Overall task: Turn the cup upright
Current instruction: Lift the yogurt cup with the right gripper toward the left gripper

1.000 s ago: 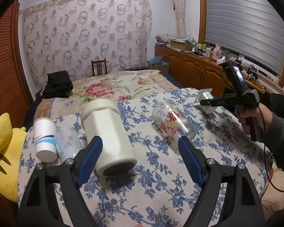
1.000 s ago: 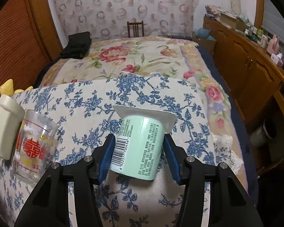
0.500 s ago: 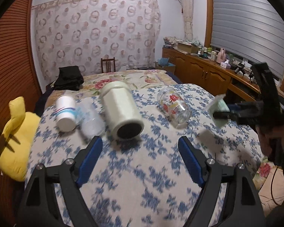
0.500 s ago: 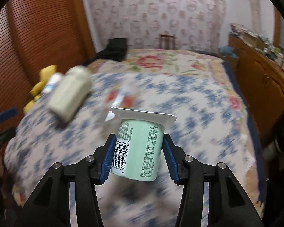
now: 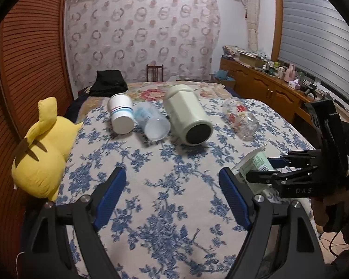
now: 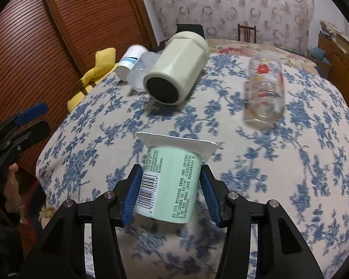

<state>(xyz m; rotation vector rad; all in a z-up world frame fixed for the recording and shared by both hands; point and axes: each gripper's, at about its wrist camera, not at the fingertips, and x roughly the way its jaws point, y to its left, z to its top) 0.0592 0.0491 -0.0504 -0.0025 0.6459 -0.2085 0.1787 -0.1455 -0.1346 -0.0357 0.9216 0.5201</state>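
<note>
My right gripper [image 6: 171, 194] is shut on a pale green yogurt cup [image 6: 171, 181] with a white square rim, held above the blue floral bedspread [image 6: 290, 162]; its rim points away from me. In the left wrist view the cup [image 5: 256, 162] and right gripper [image 5: 271, 166] hang at the right. My left gripper [image 5: 172, 200] is open and empty above the spread. A cream mug [image 5: 187, 118], a clear plastic cup [image 5: 151, 124], a white paper cup [image 5: 121, 116] and a printed glass [image 5: 240, 118] lie on their sides further back.
A yellow plush toy [image 5: 41, 148] lies at the bed's left edge by a wooden slatted wall [image 5: 23, 69]. A black bag [image 5: 108, 82] and a chair [image 5: 154, 72] are at the far end. A wooden cabinet [image 5: 267, 90] runs along the right.
My right gripper has lifted the green cup off the spread and swung left and nearer. My left gripper has drawn back from the cream mug and stayed open.
</note>
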